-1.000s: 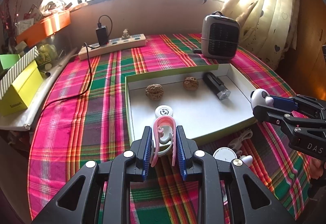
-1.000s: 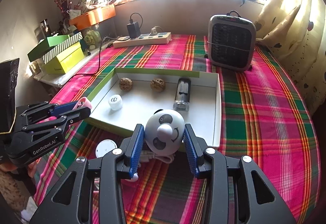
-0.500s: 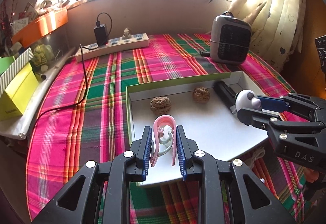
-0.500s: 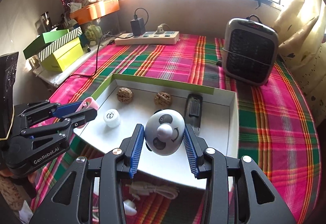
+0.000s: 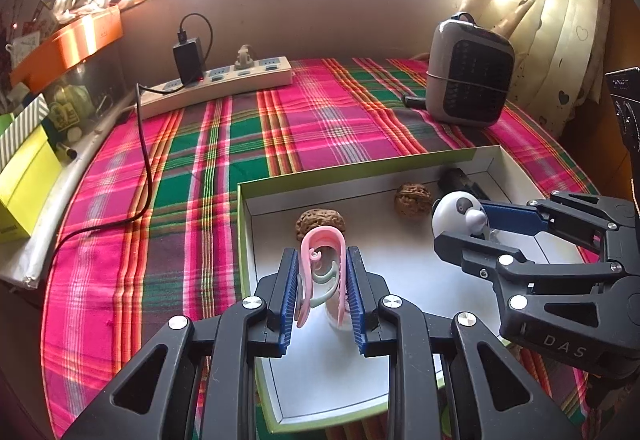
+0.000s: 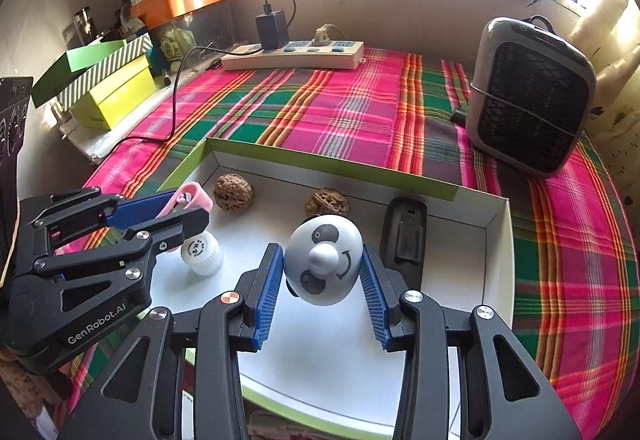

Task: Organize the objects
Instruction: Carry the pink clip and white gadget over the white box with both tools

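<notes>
**Both tongs loaded, held over the tray**

Left tongs [image 5: 322, 292], at lower centre of the left wrist view, are clamped on a pink clip [image 5: 323, 268]; both blue pads press its sides, and its rounded end points up between them. In the right wrist view these tongs enter from the left edge, with the clip's pink end showing at their tips.

Right tongs [image 6: 322, 272], at lower centre of the right wrist view, grip a round white panda toy [image 6: 324, 260]. Both blue pads touch its sides, and its face with a raised nose turns toward the camera. In the left wrist view these tongs reach in from the right edge with the toy at their tips.

Both loads sit over a shallow white tray [image 6: 498, 264] with green outer walls, which rests on a plaid worktop [image 5: 312, 128].

Tray contents, right wrist view:
- Two walnuts [image 6: 233, 193] [image 6: 327, 202] lie near the far wall, apart from each other.
- Black device [image 6: 404, 236] lies at centre right, near the right wall.
- White cap [image 6: 201, 252] sits at centre left, just below the left tongs' tips.

Outside the tray:
- Power strip [image 5: 224, 82] with a black adapter lies at the worktop's far edge.
- Grey heater [image 5: 468, 80] stands upright at upper right of the left wrist view.
- Yellow box [image 6: 120, 96] sits at the left of the right wrist view.
</notes>
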A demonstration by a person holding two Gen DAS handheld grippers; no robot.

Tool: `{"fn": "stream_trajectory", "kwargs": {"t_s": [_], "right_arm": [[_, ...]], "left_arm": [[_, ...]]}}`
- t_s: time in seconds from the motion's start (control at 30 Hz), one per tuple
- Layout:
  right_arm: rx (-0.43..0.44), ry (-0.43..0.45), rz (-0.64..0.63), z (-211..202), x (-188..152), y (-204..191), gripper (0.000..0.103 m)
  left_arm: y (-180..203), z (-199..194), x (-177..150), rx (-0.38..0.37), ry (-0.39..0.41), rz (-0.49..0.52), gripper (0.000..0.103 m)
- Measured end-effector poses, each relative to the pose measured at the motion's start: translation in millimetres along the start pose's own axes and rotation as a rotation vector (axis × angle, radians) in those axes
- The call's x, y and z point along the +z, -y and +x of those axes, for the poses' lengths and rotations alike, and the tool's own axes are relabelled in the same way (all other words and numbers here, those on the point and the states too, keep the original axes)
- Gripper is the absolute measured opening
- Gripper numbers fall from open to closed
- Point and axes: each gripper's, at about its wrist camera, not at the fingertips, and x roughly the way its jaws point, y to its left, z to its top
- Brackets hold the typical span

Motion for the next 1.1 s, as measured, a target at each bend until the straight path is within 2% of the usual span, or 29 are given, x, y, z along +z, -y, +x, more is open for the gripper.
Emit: {"fn": "stream_trajectory", "kwargs": {"t_s": [0.57, 1.1], "right_arm": [[0.009, -0.05, -0.005, 23, 2, -1, 0.04], [0.004, -0.047, 0.0, 25, 1, -3, 0.04]], "left_arm": [[-2, 15, 2, 0.008, -0.029, -0.002, 0.022], [-3, 18, 3, 0.003, -0.034, -0.01, 0.022]]}}
